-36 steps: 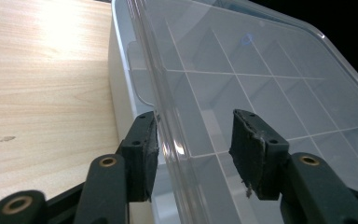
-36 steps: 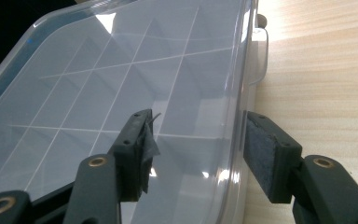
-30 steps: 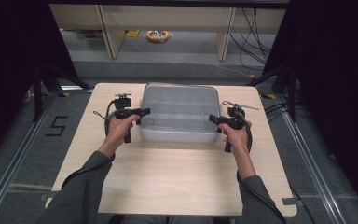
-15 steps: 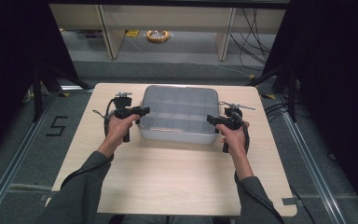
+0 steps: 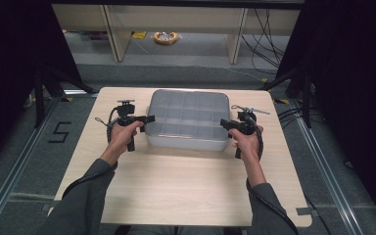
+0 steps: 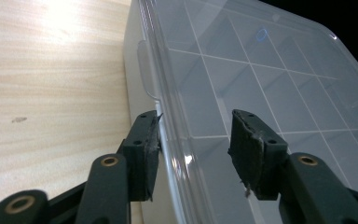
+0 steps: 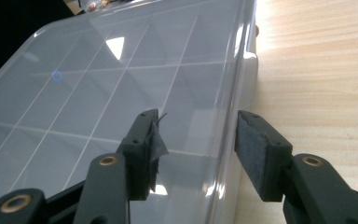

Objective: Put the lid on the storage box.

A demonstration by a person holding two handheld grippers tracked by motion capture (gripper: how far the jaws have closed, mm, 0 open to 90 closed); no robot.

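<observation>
Table [image 5: 186,186]: one, pale wood, across the middle of the high view, bare in its lower half.
Box [image 5: 188,120]: one clear plastic box with a closed lid, on the table in the upper middle of the frame; its inner grid showed about four columns by three rows of compartments, nothing visible in them.
Change: over the last second the box sat in the same spot, while both tools edged inward to its side rims, the right one most plainly.
Left tool [image 6: 193,137]: one, jaws wide, straddling the box's left rim, one jaw outside the wall, the other over the lid, neither pressing.
Right tool [image 7: 198,144]: one, jaws wide, straddling the right rim likewise.
Hands: two, one on each tool's handle.
Meaning: probably set to clamp both rims for a two-handed lift or shift of the box; no grip yet.
</observation>
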